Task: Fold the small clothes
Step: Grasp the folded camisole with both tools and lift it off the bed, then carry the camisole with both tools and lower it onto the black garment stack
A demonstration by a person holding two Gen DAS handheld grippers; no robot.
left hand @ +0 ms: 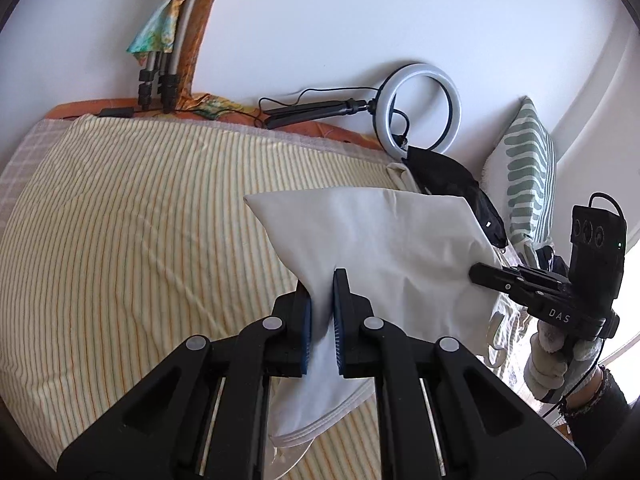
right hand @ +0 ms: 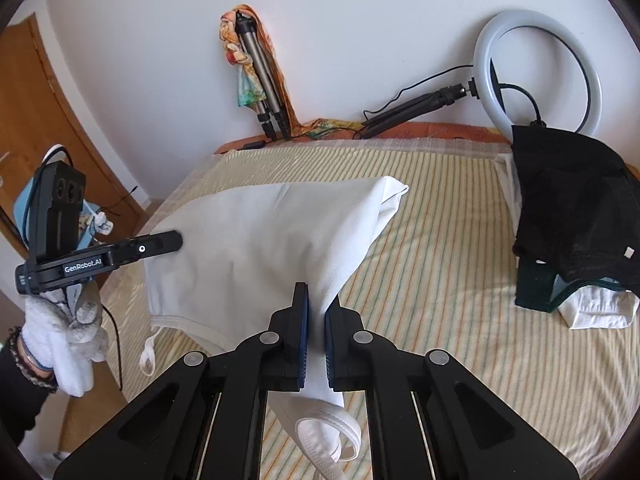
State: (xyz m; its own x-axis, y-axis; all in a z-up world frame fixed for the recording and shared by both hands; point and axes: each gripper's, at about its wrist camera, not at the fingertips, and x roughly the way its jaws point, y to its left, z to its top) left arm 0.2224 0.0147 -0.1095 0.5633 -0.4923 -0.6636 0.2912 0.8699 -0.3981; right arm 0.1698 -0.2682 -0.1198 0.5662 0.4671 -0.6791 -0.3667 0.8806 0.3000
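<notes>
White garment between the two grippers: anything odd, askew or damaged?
Nothing damaged. The white garment hangs bunched between the left gripper and right gripper, both shut on it, straps dangling. The black garment lies crumpled over folded white clothes.

A white top (right hand: pixel 256 240) is held above a striped bedspread (right hand: pixel 440 280), its cloth pinched between the closed blue pads of the right gripper (right hand: pixel 316 312) at the near centre. Its hem and a strap hang below that gripper. At the left, the left gripper (right hand: pixel 176 240) is clamped on the top's other edge and is gripped by a hand (right hand: pixel 64 328) in a white glove. At the right, a black garment (right hand: pixel 572 216) is laid over folded white clothes (right hand: pixel 596 308). Against the far wall, a ring light (right hand: pixel 536 76) and a folded tripod (right hand: pixel 260 84) are seen. A wooden door (right hand: pixel 48 112) stands far left.
</notes>
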